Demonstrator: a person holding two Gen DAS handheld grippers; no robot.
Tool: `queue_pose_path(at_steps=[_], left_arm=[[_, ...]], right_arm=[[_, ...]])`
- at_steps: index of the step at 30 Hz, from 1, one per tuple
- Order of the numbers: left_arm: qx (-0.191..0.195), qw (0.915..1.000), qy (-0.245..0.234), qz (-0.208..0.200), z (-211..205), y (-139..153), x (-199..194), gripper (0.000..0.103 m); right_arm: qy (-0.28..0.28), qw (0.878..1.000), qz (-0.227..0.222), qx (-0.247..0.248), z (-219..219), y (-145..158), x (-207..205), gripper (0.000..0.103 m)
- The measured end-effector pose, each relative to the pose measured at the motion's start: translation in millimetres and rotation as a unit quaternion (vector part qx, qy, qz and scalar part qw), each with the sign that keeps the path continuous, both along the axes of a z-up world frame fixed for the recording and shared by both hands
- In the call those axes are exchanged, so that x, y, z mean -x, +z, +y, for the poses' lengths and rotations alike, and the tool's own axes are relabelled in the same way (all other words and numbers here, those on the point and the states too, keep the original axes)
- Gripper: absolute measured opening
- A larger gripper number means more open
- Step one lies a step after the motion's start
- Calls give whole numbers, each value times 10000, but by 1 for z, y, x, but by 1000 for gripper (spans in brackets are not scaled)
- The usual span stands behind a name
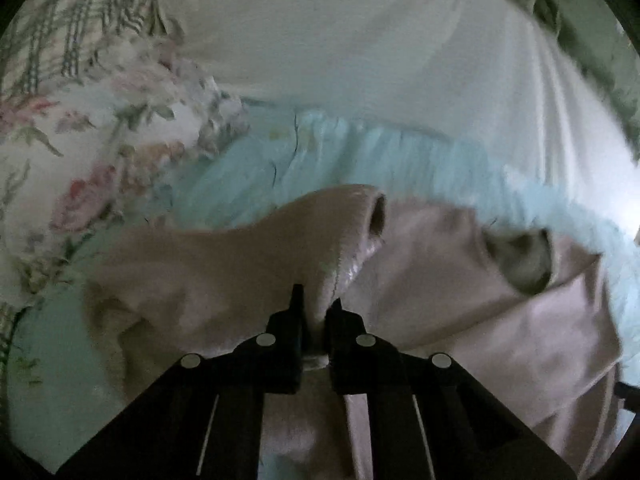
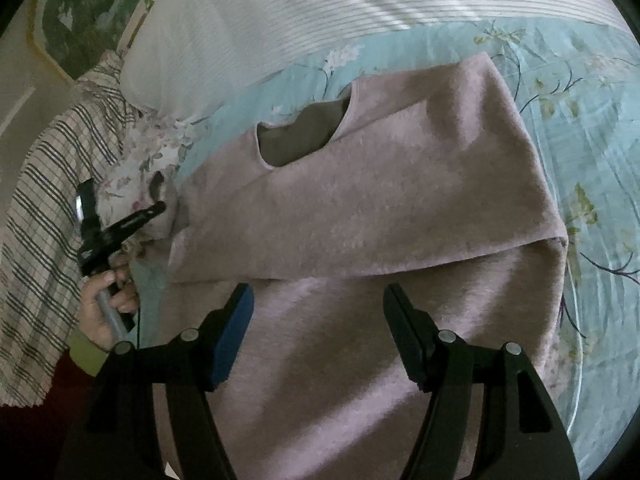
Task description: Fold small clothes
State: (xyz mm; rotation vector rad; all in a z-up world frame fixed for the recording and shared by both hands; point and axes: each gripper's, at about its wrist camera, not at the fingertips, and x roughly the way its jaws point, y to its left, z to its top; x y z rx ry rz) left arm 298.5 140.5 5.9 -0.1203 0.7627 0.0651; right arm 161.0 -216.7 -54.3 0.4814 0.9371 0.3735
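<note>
A small pink fleece sweater (image 2: 360, 208) lies on a light blue floral bedsheet (image 2: 592, 128), its top part folded down over its lower part, neck opening (image 2: 300, 136) at the upper left. My left gripper (image 1: 318, 300) is shut on a pinched sleeve of the sweater (image 1: 248, 256), the cuff opening (image 1: 378, 216) pointing away. In the right wrist view the left gripper (image 2: 160, 208) shows at the sweater's left edge, held by a hand. My right gripper (image 2: 318, 292) is open and empty, hovering just above the sweater's lower half.
A white pillow (image 2: 248, 28) lies at the head of the bed. A floral pillow (image 1: 100, 128) and a striped plaid cloth (image 2: 44, 208) lie to the left. White bedding (image 1: 400, 48) lies behind the sweater in the left wrist view.
</note>
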Motion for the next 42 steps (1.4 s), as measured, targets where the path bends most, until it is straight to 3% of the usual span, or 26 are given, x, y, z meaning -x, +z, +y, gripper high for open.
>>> queue_pose_path(at_steps=[6,10,12,18,25,27,29,32,37,39,42], left_arm=[[391,9952,-825,-339,-47,53,27,7],[901,9807,-1728,-187,-116,66,31,7],[981,9729,-2089,-124,-153,64,33,7],[1099,9636,-2425,251,-238,20,8,7],[875,9619,-2435,885,-280,-52,-20,12],[877,9598,-2460,1032,-279,-63,-17,21],[861,9591,-2478,1060,-271,-63,-9,38],[772,9636,-2416,846,-245,-49,14,57],[556,9844,-1600,482,-169,-35,49,62],[390,9930,-1020,441,-129,-36,60,62],[308,9980,-267,474,-73,-42,73,60]], right_arm=[[-151,9998,-133,-89,-10,10,5,68],[-539,9978,-303,-250,-33,19,16,68],[-811,9955,-376,-322,-49,22,23,68],[-1387,9883,-262,-586,-92,12,33,68],[-1462,9868,-142,-684,-101,-1,29,68],[-1416,9874,-106,-697,-99,-3,25,68],[-1323,9888,-89,-692,-92,-2,19,68],[-1143,9915,-56,-626,-78,-1,8,68],[-766,9958,39,-493,-47,-2,-20,68],[-707,9965,88,-425,-40,-4,-35,68],[-743,9968,183,-225,-33,-10,-55,68]])
